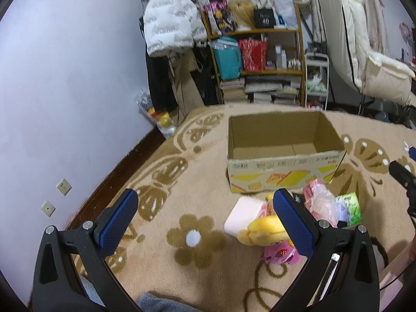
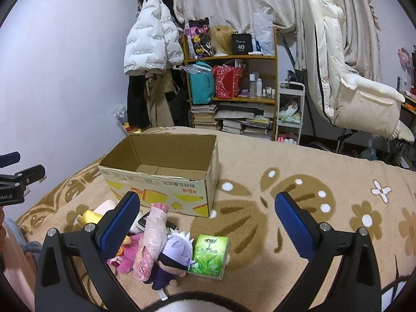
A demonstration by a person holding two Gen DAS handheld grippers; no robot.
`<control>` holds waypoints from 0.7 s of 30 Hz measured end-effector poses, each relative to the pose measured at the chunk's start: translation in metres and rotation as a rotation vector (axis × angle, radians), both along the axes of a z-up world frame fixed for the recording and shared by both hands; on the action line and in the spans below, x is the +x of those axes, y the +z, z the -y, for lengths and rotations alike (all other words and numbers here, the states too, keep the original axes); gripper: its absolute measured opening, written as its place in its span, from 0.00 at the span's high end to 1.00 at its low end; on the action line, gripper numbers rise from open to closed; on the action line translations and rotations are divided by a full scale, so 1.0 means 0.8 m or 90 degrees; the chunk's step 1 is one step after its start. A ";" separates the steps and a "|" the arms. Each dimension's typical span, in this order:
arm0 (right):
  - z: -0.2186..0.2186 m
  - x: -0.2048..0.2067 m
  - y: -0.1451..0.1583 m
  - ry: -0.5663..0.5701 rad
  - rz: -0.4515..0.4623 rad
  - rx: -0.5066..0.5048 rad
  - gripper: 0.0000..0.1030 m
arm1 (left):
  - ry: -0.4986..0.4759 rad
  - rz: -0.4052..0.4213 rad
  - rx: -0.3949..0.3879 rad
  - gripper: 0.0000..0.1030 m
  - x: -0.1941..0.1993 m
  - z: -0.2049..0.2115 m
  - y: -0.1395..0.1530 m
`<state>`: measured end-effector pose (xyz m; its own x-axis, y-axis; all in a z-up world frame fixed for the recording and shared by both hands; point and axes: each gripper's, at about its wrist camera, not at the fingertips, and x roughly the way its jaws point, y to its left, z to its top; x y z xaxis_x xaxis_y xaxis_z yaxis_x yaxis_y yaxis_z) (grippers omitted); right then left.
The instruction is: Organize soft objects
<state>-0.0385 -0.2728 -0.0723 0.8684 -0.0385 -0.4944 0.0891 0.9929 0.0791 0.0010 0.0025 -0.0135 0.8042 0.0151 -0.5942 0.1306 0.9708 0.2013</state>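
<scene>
An open, empty cardboard box [image 1: 283,166] [image 2: 161,179] stands on the beige flowered blanket [image 1: 166,182]. In front of it lies a pile of soft things: a pale pink block [image 1: 243,215], a yellow plush [image 1: 262,230], a pink strawberry plush [image 1: 279,254] [image 2: 128,257], a pink item in clear plastic [image 1: 321,200] [image 2: 152,239], a white-haired doll [image 2: 174,252] and a green tissue pack [image 1: 351,206] [image 2: 209,256]. My left gripper [image 1: 205,218] is open and empty, left of the pile. My right gripper [image 2: 208,221] is open and empty above the tissue pack.
A shelf [image 1: 256,52] with bags, bottles and stacked books stands behind the bed. A white puffer jacket [image 1: 166,23] hangs at the wall. A white padded chair [image 2: 348,78] is at the right. A black handle edge [image 1: 403,174] shows at the far right.
</scene>
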 end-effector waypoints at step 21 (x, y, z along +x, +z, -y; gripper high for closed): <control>-0.010 0.063 -0.025 0.052 -0.089 0.066 0.00 | -0.060 -0.138 -0.007 0.00 0.048 0.036 -0.032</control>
<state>0.0118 -0.2649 -0.0923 0.7894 0.0876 -0.6076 0.0251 0.9843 0.1745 0.0397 -0.0264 -0.0388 0.6547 -0.0615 -0.7534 0.2604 0.9540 0.1484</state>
